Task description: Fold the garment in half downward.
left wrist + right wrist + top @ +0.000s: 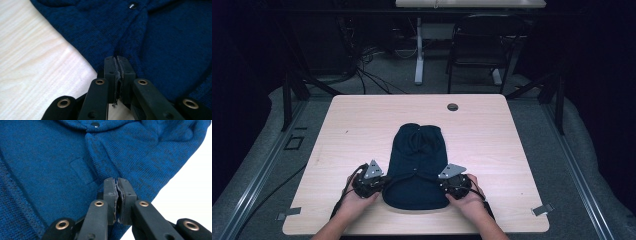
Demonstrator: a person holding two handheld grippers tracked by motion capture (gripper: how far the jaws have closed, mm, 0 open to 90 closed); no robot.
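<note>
A dark blue knitted cardigan (419, 160) lies folded on the wooden table (362, 115), its wide end toward the near edge. My left gripper (384, 182) is at the cardigan's near left edge and my right gripper (443, 184) at its near right edge. In the left gripper view the left gripper (119, 60) is shut, pinching a pucker of the knit (162, 37) below a dark button (132, 5). In the right gripper view the right gripper (117, 181) is shut on the blue fabric (50, 157), with a button (95, 124) farther off.
A round cable hole (452, 107) sits near the table's far edge. Beyond the table stand a dark chair (477, 45) and a white desk leg (418, 50). Bare tabletop (37, 62) lies beside the cardigan on both sides.
</note>
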